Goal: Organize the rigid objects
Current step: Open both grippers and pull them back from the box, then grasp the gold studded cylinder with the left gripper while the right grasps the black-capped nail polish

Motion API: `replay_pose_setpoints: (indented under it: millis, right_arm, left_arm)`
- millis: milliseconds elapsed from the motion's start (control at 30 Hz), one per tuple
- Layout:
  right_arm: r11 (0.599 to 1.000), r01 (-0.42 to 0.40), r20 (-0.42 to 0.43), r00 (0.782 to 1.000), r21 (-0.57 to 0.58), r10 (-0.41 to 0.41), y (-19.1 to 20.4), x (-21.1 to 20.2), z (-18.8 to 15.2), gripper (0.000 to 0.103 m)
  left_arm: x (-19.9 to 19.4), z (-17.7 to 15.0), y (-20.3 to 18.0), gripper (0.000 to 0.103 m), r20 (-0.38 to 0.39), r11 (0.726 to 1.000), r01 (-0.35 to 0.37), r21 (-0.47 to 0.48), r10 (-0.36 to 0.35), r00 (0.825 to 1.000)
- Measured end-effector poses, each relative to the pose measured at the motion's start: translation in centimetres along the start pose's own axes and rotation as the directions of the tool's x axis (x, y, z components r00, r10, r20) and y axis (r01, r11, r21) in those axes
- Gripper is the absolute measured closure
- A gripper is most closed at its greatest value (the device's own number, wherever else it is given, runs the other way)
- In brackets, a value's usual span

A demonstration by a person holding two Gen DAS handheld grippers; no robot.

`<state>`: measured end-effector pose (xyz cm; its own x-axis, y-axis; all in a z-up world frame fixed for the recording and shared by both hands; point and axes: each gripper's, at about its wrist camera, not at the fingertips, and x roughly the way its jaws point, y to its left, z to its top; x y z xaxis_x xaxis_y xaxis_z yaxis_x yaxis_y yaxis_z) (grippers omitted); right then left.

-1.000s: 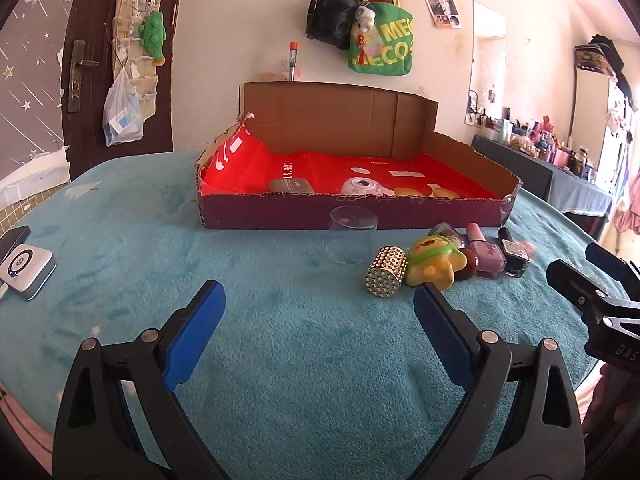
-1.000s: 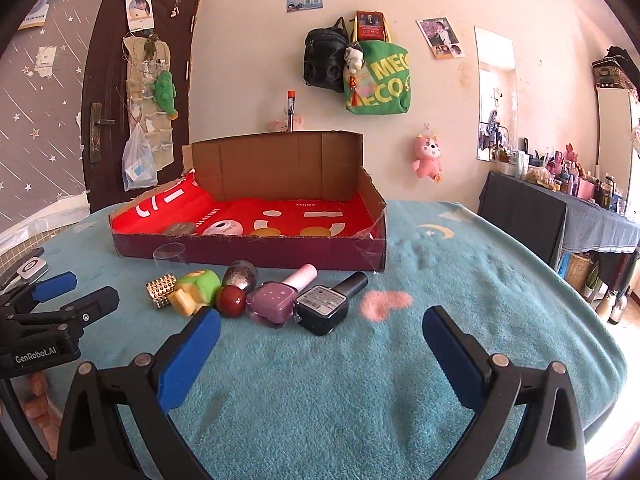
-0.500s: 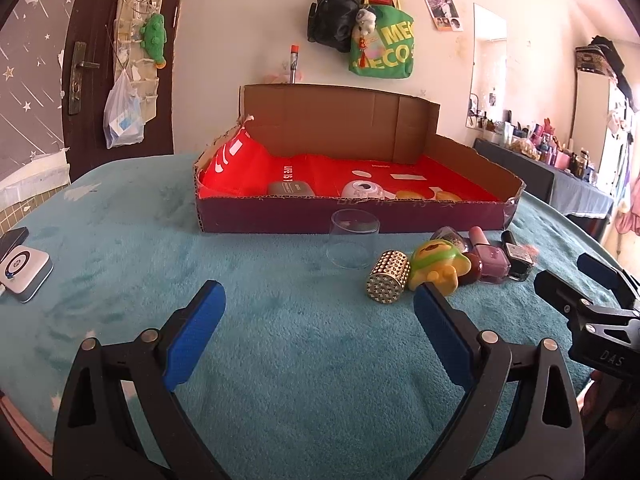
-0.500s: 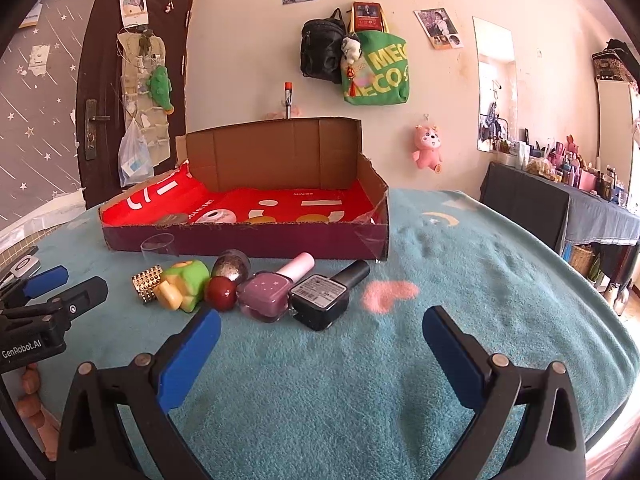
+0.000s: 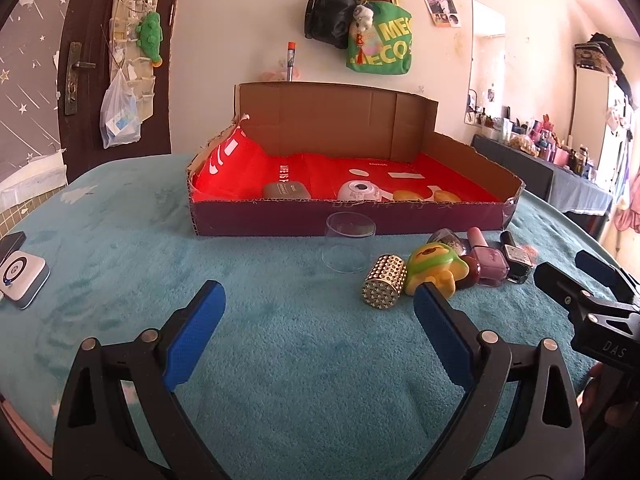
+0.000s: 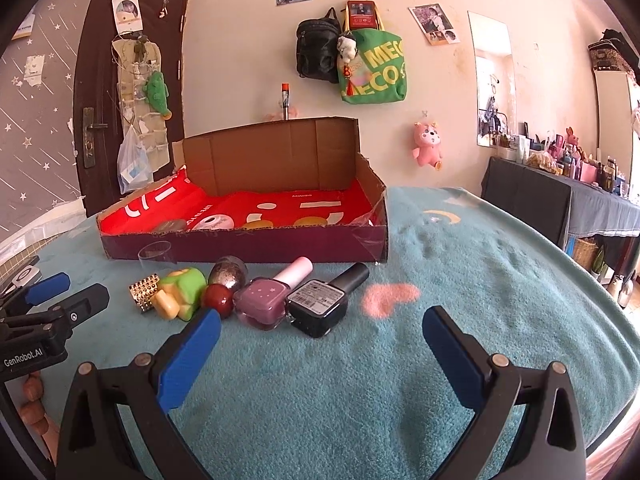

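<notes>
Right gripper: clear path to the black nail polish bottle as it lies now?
Probably yes. The right gripper is open, the black nail polish bottle lies just ahead of it, near side unobstructed; the purple bottle touches its left.

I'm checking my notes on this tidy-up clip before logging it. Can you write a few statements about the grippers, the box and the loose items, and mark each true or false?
1. Both the left gripper and the right gripper are open and hold nothing. True.
2. The pink nail polish bottle stands upright. False: it lies on its side on the blanket.
3. The clear cup is inside the cardboard box. False: it stands on the blanket in front of the box.
4. The studded gold cylinder lies beside the green and yellow toy. True.
5. The box is empty. False: a grey case and a white round item lie in it.
</notes>
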<state>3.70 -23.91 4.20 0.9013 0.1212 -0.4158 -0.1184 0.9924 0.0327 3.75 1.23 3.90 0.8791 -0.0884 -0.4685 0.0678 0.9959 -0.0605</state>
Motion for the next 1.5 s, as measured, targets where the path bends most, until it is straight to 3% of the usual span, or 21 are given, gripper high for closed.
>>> replay_pose_setpoints:
  millis: [467,633,933,1267,1500]
  right_arm:
    - [1.000,-0.001,-0.013,1.000,0.017,0.002,-0.5,0.5,2.0,0.000]
    - [1.000,-0.008,-0.091,0.996,0.030,0.010,-0.8,1.6,2.8,0.000]
    - [0.995,0.065,-0.231,0.972,0.079,-0.046,-2.0,4.1,3.4,0.000]
    - [0.987,0.141,-0.355,0.929,0.075,-0.105,-2.0,6.6,3.8,0.000]
    - [0.987,0.140,-0.386,0.917,0.081,-0.099,-2.2,6.9,3.8,0.000]
  left_arm:
    - [1.4,2.2,-0.3,0.007,-0.061,1.000,0.021,0.013,-0.020,0.998]
    - [2.7,2.2,-0.8,0.007,-0.142,0.998,0.040,0.046,-0.033,0.989]
    - [4.8,2.7,-0.6,0.007,-0.275,0.995,0.089,0.051,-0.071,0.959]
    - [6.0,3.4,-0.7,0.007,-0.317,0.989,0.107,0.099,-0.070,0.946]
    - [6.5,3.6,-0.8,0.007,-0.330,0.987,0.114,0.117,-0.069,0.941]
